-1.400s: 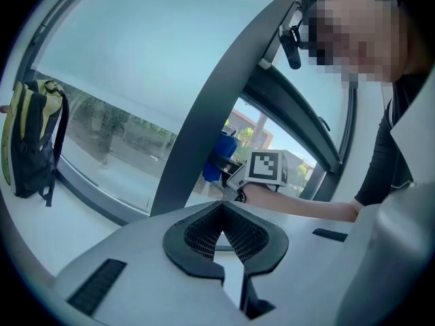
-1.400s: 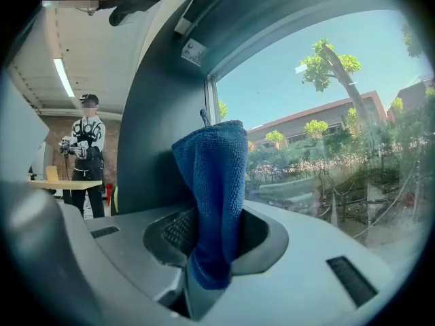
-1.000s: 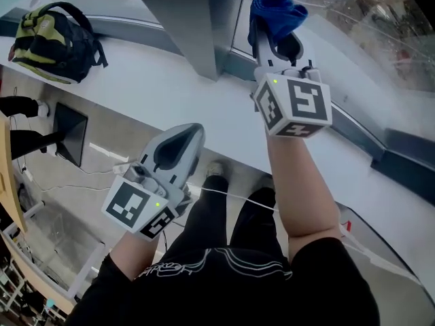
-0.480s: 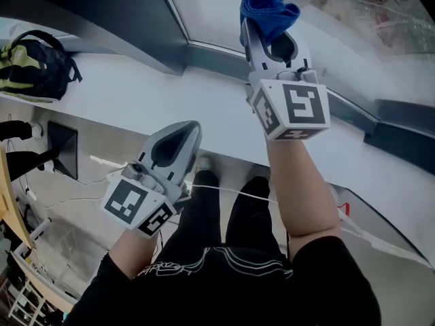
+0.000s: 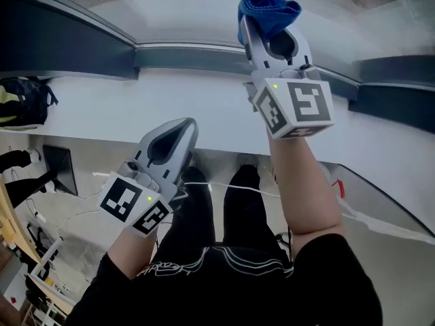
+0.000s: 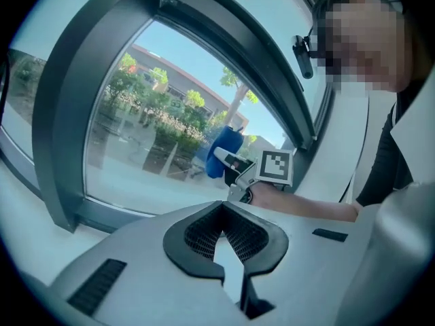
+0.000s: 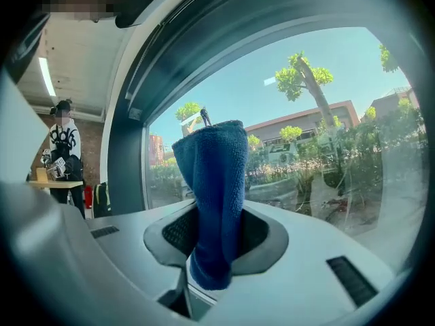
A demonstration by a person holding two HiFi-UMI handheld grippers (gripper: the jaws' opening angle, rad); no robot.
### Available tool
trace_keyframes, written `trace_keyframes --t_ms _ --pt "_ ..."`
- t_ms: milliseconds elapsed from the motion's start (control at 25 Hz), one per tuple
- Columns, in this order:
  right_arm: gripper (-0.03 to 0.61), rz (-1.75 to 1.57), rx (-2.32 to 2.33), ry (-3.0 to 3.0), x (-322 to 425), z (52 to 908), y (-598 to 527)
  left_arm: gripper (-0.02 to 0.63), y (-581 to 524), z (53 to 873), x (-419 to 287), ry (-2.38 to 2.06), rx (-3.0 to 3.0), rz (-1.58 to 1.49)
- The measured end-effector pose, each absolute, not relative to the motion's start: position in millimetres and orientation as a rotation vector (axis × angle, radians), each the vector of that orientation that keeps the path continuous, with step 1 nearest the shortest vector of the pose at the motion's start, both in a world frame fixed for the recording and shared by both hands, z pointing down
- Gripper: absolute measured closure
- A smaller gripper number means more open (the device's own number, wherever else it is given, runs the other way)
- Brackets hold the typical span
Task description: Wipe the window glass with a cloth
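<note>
Right gripper [image 5: 266, 31] pinches the cloth [image 5: 268, 9] by one end, so rubbing the glass [image 7: 326, 155] could drag it free; left gripper [image 5: 180, 129] closed, empty

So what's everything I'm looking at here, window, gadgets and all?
blue cloth: one, blue, clamped in the right gripper's jaws, raised toward the glass
window glass: clear, ahead; trees and buildings beyond
window frame: dark grey, around the glass
sill: one, white, below the window
backpack: one, black and yellow-green, on the sill, far left
bystander: one, light top, far back in the room
trousers: black, the wearer's legs, below the sill
left gripper: one, grey, jaws shut, empty, held low
right gripper: one, grey, held high, jaws shut on the cloth
</note>
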State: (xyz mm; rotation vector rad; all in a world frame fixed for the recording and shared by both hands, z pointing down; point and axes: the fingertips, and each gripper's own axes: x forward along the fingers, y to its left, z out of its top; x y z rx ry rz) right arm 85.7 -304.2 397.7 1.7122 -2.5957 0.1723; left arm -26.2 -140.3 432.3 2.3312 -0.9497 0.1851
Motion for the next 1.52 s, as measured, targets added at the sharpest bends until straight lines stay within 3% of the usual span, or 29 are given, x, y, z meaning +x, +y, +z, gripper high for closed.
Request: trace_keyframes --t_ms 920,1160,1520 --pt "0.485 0.156 2.101 -2.283 438.2 415.3 -238.7 0.609 -100.3 456.8 260.7 -0.606 2.41 0.308" --pt "0.485 0.144 2.281 -2.114 510.3 409.7 -226.2 0.609 -100.2 453.7 300.5 -0.526 2.444 0.343" --pt "0.485 0.15 2.367 -2.018 543.3 419.1 -218.4 0.609 -103.5 456.6 313.4 -0.483 2.465 0.353"
